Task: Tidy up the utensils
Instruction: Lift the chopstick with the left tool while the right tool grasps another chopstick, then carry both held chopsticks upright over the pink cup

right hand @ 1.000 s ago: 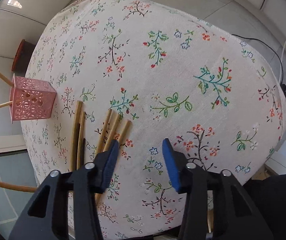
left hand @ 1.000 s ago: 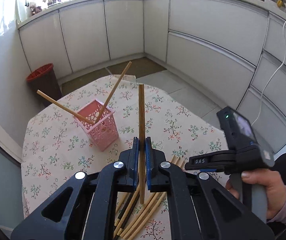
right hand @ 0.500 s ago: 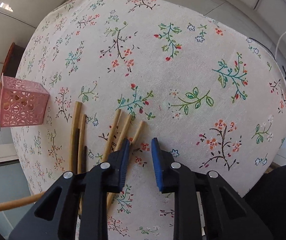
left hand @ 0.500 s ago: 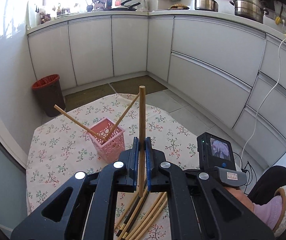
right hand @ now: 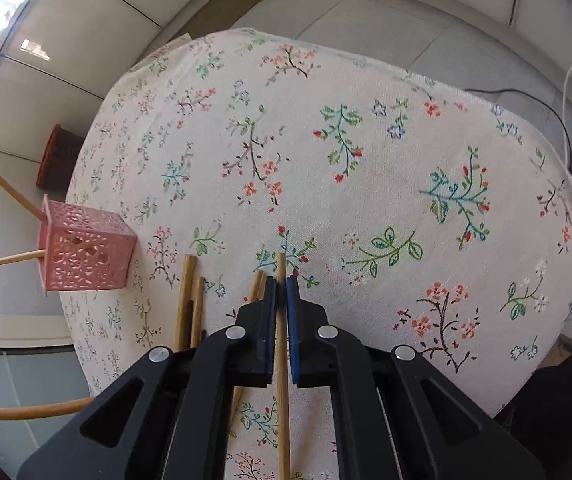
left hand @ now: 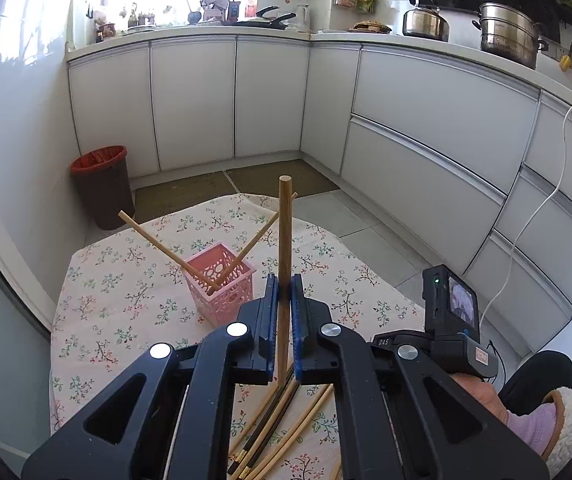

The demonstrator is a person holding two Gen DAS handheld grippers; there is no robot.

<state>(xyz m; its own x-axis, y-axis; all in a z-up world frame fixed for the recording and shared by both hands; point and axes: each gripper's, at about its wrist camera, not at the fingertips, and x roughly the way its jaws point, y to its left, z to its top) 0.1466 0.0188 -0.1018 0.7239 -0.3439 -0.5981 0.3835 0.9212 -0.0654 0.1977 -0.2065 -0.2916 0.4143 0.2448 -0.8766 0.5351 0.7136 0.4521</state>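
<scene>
My left gripper (left hand: 284, 285) is shut on a wooden chopstick (left hand: 284, 240) that stands upright between its blue pads, raised above the table. A pink lattice holder (left hand: 222, 288) stands just ahead and to the left with two chopsticks leaning in it. My right gripper (right hand: 282, 282) is shut on a thin wooden chopstick (right hand: 282, 360), held lengthwise above the floral tablecloth (right hand: 365, 160). Several loose chopsticks (right hand: 190, 304) lie on the cloth left of the right gripper; they also show in the left wrist view (left hand: 278, 420). The holder also shows at the left of the right wrist view (right hand: 86, 254).
The round table has a drop-off on every side. A red-rimmed waste bin (left hand: 104, 186) stands on the floor beyond the table. White kitchen cabinets (left hand: 425, 128) run behind. A white cable (left hand: 533, 208) hangs at right. The right hand's gripper body with its screen (left hand: 449, 320) sits at lower right.
My right gripper has closed from wide open onto a chopstick and lifted it off the cloth. My left gripper has risen and tilted up, still holding its chopstick.
</scene>
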